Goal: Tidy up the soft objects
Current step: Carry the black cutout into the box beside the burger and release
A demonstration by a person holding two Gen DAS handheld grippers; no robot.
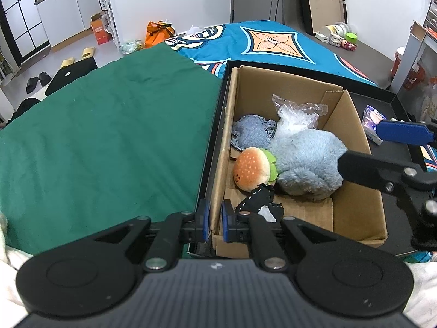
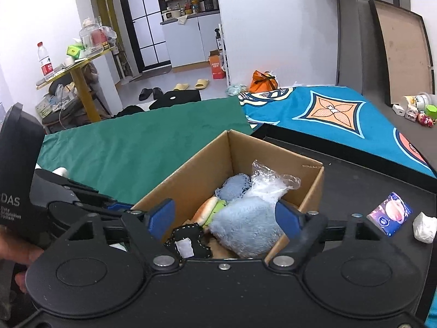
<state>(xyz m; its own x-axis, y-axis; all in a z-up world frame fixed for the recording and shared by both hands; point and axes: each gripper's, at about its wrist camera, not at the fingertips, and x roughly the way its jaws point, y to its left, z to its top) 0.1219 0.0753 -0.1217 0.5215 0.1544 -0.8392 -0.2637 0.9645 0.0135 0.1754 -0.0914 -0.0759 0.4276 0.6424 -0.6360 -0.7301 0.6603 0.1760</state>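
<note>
A green cloth (image 1: 103,136) covers the near part of the bed, with a blue patterned blanket (image 1: 273,41) beyond it. On the bed sits a shallow black tray (image 2: 355,169), and inside the tray, against its left wall, stands an open cardboard box (image 1: 352,125). The box holds the soft things: a fluffy blue plush (image 1: 306,166) takes up the middle, a clear plastic bag (image 1: 295,120) lies behind it, a denim piece (image 1: 252,134) is in the back left corner, a burger plush (image 1: 252,168) rests against the blue plush's left side, and a small black felt piece (image 1: 259,203) with white stitching lies at the near end. The left hand-held gripper (image 1: 215,221) is clamped on the box's near left wall, one pad on either side of the cardboard. The right hand-held gripper (image 2: 226,217) hangs over the box with its jaws well apart, the blue plush between them; whether the pads touch its fur is hard to tell, but they do not seem to press it. On the tray to the right of the box lie a small tissue pack (image 2: 389,213) and, just beside it, a crumpled white wad (image 2: 424,227).
</note>
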